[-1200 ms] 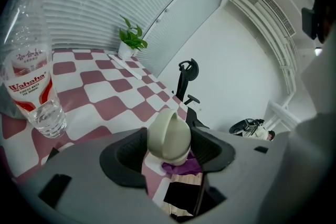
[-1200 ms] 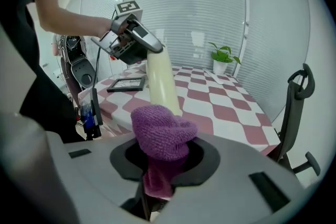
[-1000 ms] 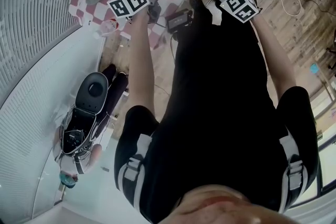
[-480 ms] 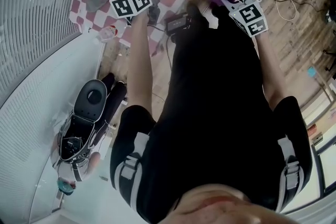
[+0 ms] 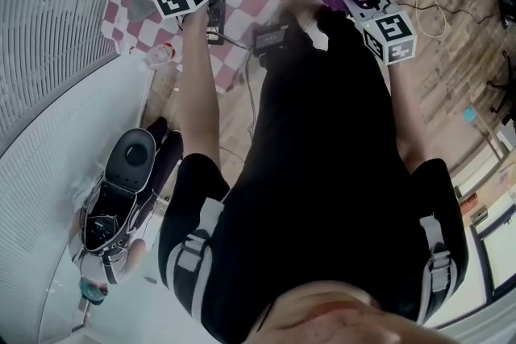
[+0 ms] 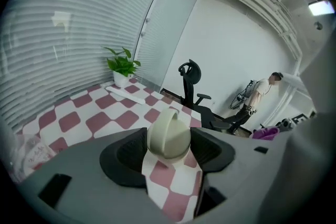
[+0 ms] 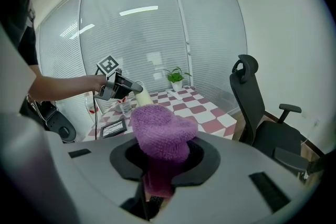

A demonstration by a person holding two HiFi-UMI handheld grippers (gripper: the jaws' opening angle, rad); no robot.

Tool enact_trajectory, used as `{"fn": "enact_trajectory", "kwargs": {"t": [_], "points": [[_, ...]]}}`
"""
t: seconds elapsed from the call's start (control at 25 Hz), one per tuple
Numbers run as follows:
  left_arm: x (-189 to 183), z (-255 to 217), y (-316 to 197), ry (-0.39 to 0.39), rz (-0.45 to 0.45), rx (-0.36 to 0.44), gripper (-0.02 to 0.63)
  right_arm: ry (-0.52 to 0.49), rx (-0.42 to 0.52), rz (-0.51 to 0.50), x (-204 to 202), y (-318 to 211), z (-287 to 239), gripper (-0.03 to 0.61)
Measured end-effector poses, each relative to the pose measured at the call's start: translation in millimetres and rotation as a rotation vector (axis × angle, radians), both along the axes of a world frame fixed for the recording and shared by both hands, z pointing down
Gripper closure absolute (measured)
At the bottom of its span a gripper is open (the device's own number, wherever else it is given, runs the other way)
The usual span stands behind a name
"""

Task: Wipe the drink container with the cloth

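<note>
**Bottle and cloth lifted apart above the bench**

A person stands at a red-and-white checked bench [image 6: 89,118] with a claw in each hand. The left claw [image 6: 169,157] is clamped on a cream bottle [image 6: 169,136], its jaws set wide around the body and the domed cap pointing away. The right claw [image 7: 164,157] is nearly closed, pinching a purple cloth [image 7: 160,131] that bunches above its jaws.

From over the person's head, the bottle sits at eleven o'clock and the cloth at one o'clock. Both are held up off the bench, with clear space between them. Nothing touches the bottle but its own claw.

A second ago the bottle's end and the cloth were close together near twelve o'clock. Since then the left hand has swung out toward ten o'clock, carrying the bottle further over the checks. The right hand has drifted toward two o'clock and rolled, so its marker cube shows a different face. Both grips look the same as before.

My reading is that no wiping is happening now. The cloth must come back against the bottle before another stroke can begin.

A potted plant [image 6: 122,68] stands at the bench's far end.
</note>
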State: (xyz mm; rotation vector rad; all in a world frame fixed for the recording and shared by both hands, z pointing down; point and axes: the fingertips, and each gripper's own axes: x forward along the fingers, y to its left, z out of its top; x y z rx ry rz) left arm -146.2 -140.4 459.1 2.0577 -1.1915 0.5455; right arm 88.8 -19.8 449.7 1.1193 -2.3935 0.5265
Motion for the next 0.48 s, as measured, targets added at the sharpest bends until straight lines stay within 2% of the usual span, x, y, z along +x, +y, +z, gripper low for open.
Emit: {"fn": "enact_trajectory", "kwargs": {"t": [0.28, 0.48], "points": [[-13.3, -0.8, -25.7, -0.229, 0.055, 0.085, 0.336, -0.019, 0.009, 0.006, -7.3, -8.3, -11.7, 0.472], [-8.5, 5.4, -31.8, -0.308, 0.111, 0.118, 0.336, -0.006, 0.042, -0.036, -25.0, -20.4, -15.7, 0.472]]}}
